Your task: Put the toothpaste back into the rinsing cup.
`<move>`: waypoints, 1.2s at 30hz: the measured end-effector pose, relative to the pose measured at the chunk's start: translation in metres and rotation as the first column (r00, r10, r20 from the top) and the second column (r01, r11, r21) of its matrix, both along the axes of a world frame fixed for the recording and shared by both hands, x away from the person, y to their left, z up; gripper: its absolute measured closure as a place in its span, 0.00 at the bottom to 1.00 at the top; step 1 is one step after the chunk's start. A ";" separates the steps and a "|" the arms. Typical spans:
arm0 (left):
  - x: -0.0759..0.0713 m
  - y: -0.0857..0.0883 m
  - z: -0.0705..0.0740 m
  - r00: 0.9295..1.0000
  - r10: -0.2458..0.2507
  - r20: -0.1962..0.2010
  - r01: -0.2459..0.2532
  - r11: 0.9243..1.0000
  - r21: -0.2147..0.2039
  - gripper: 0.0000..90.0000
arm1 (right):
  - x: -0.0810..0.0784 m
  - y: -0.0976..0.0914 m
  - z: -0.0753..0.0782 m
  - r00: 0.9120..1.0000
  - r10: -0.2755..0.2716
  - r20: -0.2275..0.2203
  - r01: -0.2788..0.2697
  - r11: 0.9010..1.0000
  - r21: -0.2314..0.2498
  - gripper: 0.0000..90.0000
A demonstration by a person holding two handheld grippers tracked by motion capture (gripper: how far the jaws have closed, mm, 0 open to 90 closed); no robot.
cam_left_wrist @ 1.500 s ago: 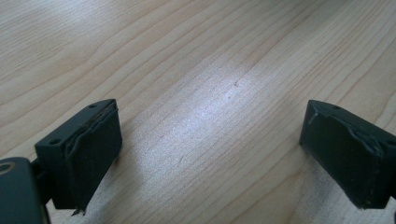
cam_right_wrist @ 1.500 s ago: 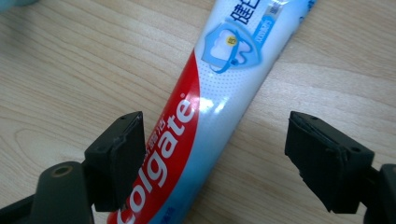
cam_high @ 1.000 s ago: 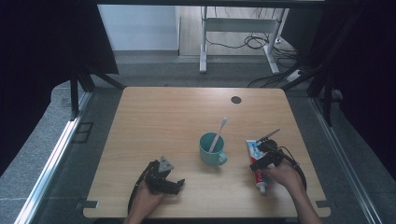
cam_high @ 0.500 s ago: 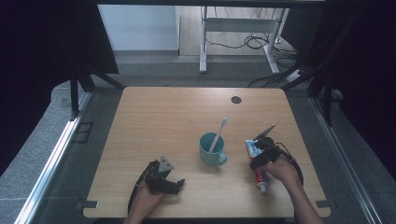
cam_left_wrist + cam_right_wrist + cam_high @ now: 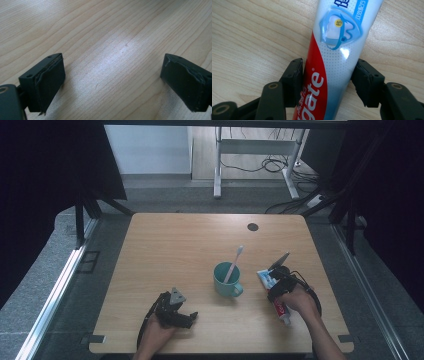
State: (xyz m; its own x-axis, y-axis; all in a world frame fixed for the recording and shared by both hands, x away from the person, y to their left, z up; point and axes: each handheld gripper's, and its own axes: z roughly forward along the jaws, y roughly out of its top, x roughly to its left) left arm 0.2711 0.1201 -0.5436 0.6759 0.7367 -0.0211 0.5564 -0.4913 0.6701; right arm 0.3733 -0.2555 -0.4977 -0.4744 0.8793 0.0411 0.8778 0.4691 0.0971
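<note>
Pale wooden desk (image 5: 190, 250) carries a teal mug (image 5: 226, 280) near its front right. Beside it, toward the right edge, the right gripper (image 5: 327, 75) has just been closing and pinches a red-and-white toothpaste tube (image 5: 332, 50) lying flat, likely for lifting. At the front edge the left gripper (image 5: 112, 80) rests spread, idle.

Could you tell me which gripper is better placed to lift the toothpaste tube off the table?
Right: the right gripper has just closed its jaws onto the toothpaste tube; the left gripper is open, far away.

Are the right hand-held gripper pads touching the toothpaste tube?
Touching: the right gripper view shows both pads pressed against the toothpaste tube, jaws having just been closing.
</note>
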 end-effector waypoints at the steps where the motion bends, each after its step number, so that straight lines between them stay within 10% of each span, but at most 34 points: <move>1: 0.000 0.000 0.000 1.000 0.000 0.000 0.000 1.000 0.000 0.06 | 0.000 0.000 0.000 1.000 0.000 0.000 0.000 1.000 0.000 0.50; 16: 0.000 0.000 0.000 1.000 -0.001 0.001 0.001 1.000 0.001 0.06 | -0.001 0.004 0.006 0.996 0.087 0.004 -0.087 0.996 -0.019 0.74; 36: 0.000 0.000 0.000 1.000 0.005 -0.002 -0.005 1.000 -0.001 0.06 | -0.009 0.006 0.016 0.986 0.150 0.071 -0.151 0.988 0.015 0.79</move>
